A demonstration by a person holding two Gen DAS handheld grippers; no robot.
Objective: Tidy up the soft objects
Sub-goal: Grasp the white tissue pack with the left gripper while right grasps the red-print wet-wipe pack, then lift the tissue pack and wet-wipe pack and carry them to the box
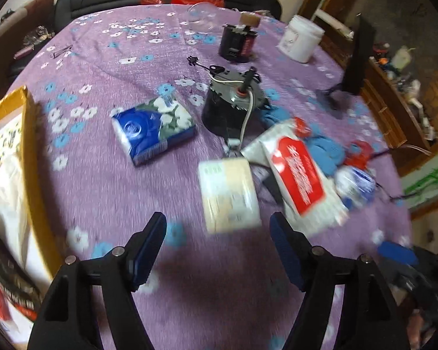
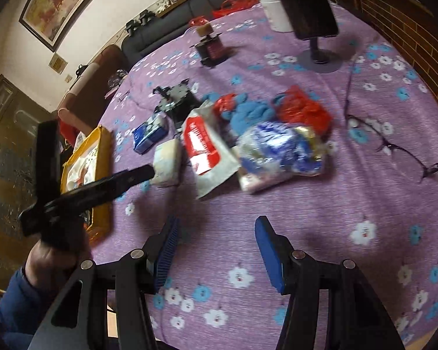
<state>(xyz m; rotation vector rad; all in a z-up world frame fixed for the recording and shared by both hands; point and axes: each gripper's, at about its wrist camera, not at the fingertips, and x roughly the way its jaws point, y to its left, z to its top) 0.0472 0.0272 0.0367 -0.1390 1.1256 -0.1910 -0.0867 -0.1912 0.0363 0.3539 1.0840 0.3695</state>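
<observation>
My left gripper is open and empty, just short of a cream tissue pack on the purple flowered tablecloth. A blue tissue pack lies further left. A white pack with a red label lies to the right, with blue cloth, a red bag and a blue-white bag beside it. My right gripper is open and empty above bare cloth, short of the red-label pack, the blue-white bag and the cream pack. The left gripper shows in the right wrist view.
A yellow box holding soft items stands at the table's left edge; it also shows in the right wrist view. A black motor, a dark jar, a white tub, a phone stand and glasses lie on the table.
</observation>
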